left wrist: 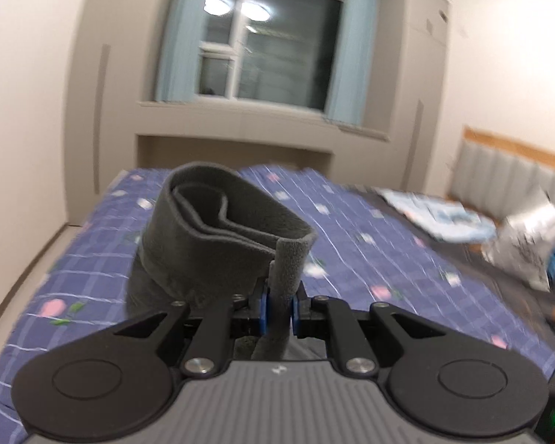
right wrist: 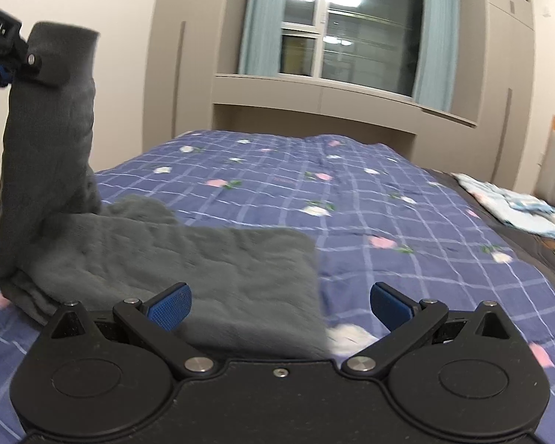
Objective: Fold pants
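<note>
Dark grey fleece pants (right wrist: 218,273) lie partly folded on the blue checked bedspread (right wrist: 388,199). My left gripper (left wrist: 279,309) is shut on the edge of the pants (left wrist: 218,233), whose open end curls up as a loop in front of its camera. In the right wrist view that same gripper (right wrist: 3,63) shows at the upper left, holding one end of the pants lifted high above the bed. My right gripper (right wrist: 280,307) is open just above the flat part of the pants, with nothing between its blue pads (right wrist: 170,305).
A light blue folded cloth (right wrist: 514,207) lies at the bed's right side, with a white bag (left wrist: 529,244) and a padded headboard (left wrist: 510,170) beyond it. A window with blue curtains (right wrist: 366,26) and beige cabinets fill the far wall.
</note>
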Tool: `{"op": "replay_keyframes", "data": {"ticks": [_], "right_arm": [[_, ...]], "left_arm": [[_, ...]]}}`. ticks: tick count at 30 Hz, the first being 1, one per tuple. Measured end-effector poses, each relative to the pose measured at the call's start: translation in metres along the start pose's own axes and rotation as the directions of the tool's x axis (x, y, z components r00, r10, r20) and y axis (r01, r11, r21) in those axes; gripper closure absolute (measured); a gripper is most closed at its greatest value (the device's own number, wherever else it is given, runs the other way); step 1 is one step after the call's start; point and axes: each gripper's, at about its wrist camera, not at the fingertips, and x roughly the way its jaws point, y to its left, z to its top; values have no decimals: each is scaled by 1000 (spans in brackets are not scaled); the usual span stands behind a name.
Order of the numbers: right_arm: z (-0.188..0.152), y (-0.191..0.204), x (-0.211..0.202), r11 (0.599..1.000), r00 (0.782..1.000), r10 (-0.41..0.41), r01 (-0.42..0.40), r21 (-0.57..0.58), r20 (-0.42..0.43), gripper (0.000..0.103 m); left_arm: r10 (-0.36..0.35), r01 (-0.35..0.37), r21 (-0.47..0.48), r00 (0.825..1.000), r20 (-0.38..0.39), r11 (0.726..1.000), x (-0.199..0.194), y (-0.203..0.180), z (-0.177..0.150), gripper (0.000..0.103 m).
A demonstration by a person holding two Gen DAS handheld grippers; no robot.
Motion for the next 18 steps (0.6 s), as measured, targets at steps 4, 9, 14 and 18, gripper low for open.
{"op": "replay_keyframes", "data": {"ticks": [4,9,14,18], "right_arm": [[-14,-30,-7,998,998,-53,54,42,-14,0],[-29,-55,-12,992,994,-99,102,73,-40,0],[-35,-63,-12,991,993,-104,108,84,-54,0],[-28,-61,-8,992,995,-83,87,88,-49,0]], "left_arm": [[-33,40,68,994,-102,997,23,-40,-19,90],[-52,89,159,974,-223,983,46,-66,-58,87],[-67,106,139,963,-261,985,44,-69,-75,66],[-137,154,54,961,-242,987,32,-55,-71,18]]}}
